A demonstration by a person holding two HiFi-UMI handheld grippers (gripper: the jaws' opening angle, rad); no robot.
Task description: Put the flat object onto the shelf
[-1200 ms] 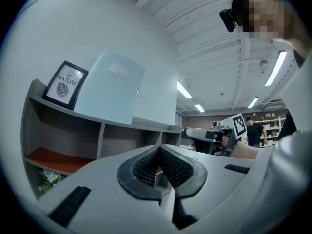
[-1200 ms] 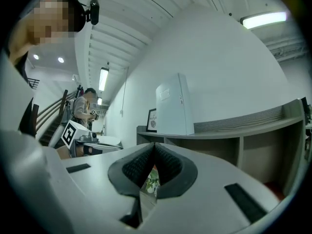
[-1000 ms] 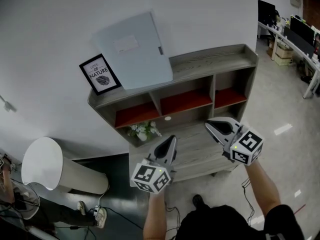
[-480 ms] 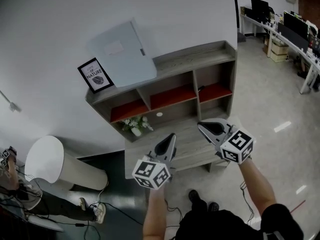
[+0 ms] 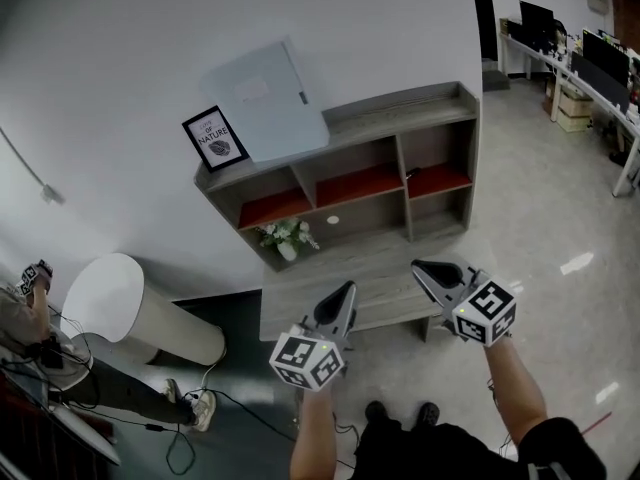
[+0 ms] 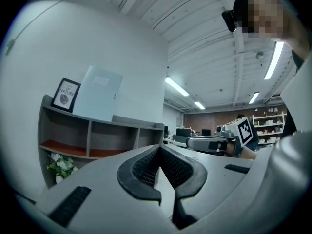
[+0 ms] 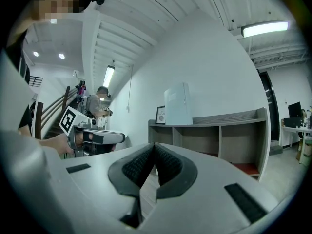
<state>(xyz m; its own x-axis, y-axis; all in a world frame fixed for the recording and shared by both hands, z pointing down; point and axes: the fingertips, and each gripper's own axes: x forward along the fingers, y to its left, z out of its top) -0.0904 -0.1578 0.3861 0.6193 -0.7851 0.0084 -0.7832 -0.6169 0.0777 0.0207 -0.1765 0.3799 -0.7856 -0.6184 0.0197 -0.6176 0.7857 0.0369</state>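
A flat pale-blue folder (image 5: 265,103) stands on top of the grey wooden shelf (image 5: 400,118), leaning against the white wall; it also shows in the left gripper view as the folder (image 6: 97,94) and in the right gripper view as the folder (image 7: 176,104). My left gripper (image 5: 345,290) is shut and empty, held in front of the low bench. My right gripper (image 5: 420,268) is shut too, with nothing between its jaws. Both are well short of the shelf.
A framed print (image 5: 217,140) stands beside the folder. A small flower pot (image 5: 285,238) sits in the shelf's lower left. A low wooden bench (image 5: 300,308) lies before the shelf. A white round bin (image 5: 120,313) and a person (image 5: 30,338) are at left; desks (image 5: 590,68) at far right.
The view has shifted, so the shelf sits further right and higher in the picture. Both grippers have dropped slightly lower in the frame. Their jaws stay shut.
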